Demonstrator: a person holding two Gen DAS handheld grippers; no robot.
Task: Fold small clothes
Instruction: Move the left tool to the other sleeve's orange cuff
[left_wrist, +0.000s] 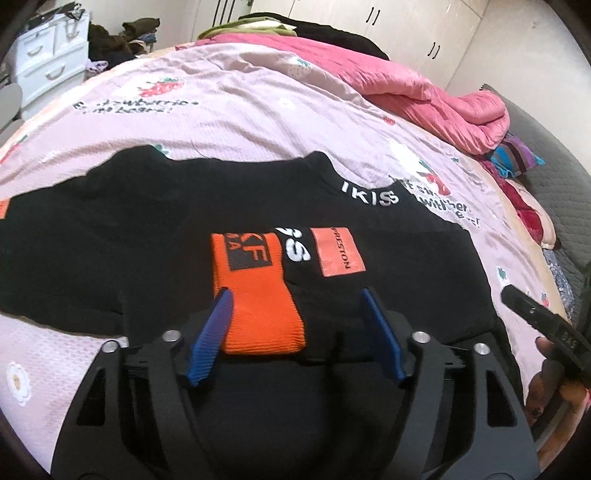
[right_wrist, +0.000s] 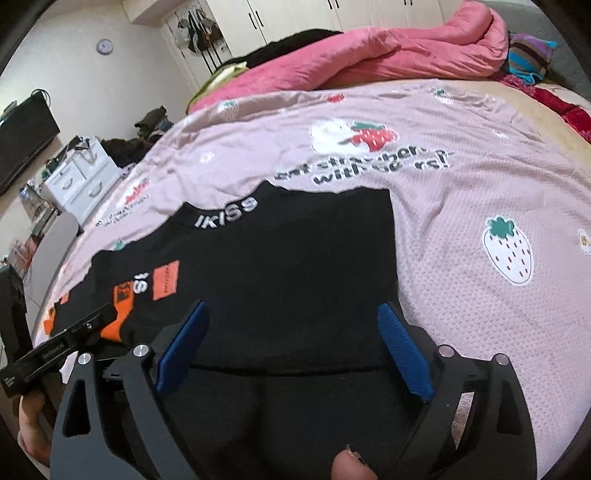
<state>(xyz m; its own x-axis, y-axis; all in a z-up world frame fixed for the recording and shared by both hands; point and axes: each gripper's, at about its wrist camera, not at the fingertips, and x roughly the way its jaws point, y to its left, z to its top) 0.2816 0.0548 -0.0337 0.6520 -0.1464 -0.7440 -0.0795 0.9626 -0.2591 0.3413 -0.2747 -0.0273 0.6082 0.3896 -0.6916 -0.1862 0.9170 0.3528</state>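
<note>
Both hand-held grippers hover over the black sweater (left_wrist: 155, 236) with their blue pads spread and gripping nothing. On the left hand-held gripper (left_wrist: 295, 291) the orange cuff (left_wrist: 258, 295) lies between the pads, close by the left one — whether it brushes that pad is hard to tell. On the right hand-held gripper (right_wrist: 293, 306) only flat black cloth sits between the jaws, with a seam running across just under them.

Beyond the sweater's left end stands a white drawer unit (right_wrist: 79, 177); its drawers are closed, so their contents are hidden.

Black folds of the sweater merge together, and its near edge is covered by the gripper frames. Its collar, lettered "IKISS" (right_wrist: 225, 218), lies on the far side, and an orange patch (left_wrist: 338, 251) sits just right of the cuff. Print on the pink strawberry bedsheet (right_wrist: 461, 192) under the sweater is smeared and only partly legible. A pink quilt (right_wrist: 388, 48) is bunched up far behind the collar. At the lower edge of the right wrist view a fingertip (right_wrist: 347, 465) pokes in — the rest of that hand is cut off.
</note>
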